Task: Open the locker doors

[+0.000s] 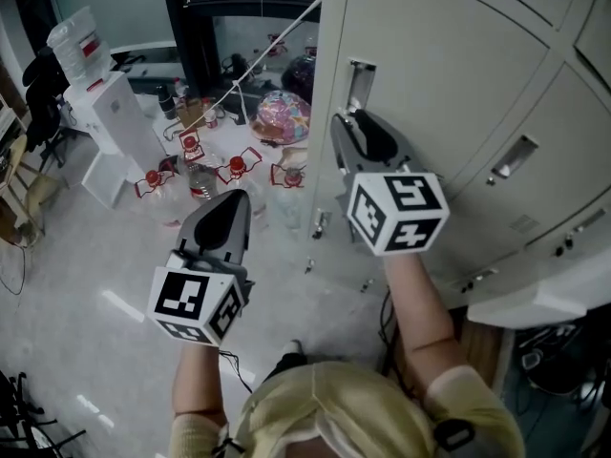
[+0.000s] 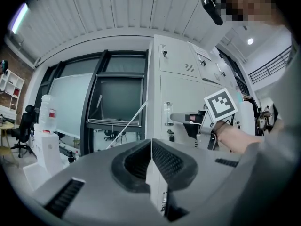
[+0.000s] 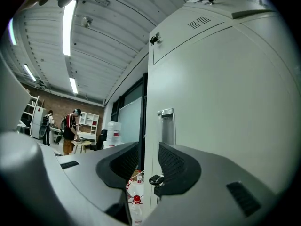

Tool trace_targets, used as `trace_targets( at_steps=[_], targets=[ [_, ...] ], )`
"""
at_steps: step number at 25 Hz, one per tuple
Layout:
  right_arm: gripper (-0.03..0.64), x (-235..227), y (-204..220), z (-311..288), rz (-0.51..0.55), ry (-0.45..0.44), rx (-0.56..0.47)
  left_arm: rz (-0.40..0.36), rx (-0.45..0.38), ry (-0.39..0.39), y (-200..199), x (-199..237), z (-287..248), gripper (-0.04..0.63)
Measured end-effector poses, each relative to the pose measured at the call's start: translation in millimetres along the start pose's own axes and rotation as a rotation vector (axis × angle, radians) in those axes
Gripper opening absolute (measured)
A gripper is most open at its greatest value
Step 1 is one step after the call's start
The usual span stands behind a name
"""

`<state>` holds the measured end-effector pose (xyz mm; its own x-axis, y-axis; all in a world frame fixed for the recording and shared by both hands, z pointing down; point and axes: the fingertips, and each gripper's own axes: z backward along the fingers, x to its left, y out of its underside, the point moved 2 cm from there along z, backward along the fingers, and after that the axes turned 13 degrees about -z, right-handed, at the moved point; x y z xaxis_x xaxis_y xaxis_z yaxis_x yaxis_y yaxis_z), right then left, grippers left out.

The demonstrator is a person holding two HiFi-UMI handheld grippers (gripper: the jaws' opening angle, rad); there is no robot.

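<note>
The lockers (image 1: 449, 74) fill the upper right of the head view with their doors shut, and the top and right edges cut them off. A small dark latch (image 3: 156, 179) sits half hidden behind the right gripper (image 3: 149, 157), whose jaws are spread and pinch nothing. The door handle (image 3: 166, 126) stands upright just above them, long axis vertical. The left gripper (image 2: 151, 147), lower left in the head view, has its jaws pressed together and is empty.

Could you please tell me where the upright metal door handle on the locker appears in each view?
Head view: handle upper centre, on the locker's corner edge.
Left gripper view: centre, slightly right.
Right gripper view: centre, above the padlock.
Shared landmark: white water dispenser.
</note>
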<state>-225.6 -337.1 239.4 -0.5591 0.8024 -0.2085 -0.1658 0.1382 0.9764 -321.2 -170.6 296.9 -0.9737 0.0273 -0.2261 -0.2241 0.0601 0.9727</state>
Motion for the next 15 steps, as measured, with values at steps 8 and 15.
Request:
trace_targets(
  at_steps=[8,15],
  targets=[
    [0.109,-7.3,-3.8,-31.7,0.064,0.12,-0.013,0.018,-0.013,0.047,6.9,20.0,-15.1,0.004],
    [0.109,-9.8,-4.5,-41.6,0.072,0.185,-0.021,0.023,-0.02,0.063,14.1,37.5,-13.3,0.003]
  ],
)
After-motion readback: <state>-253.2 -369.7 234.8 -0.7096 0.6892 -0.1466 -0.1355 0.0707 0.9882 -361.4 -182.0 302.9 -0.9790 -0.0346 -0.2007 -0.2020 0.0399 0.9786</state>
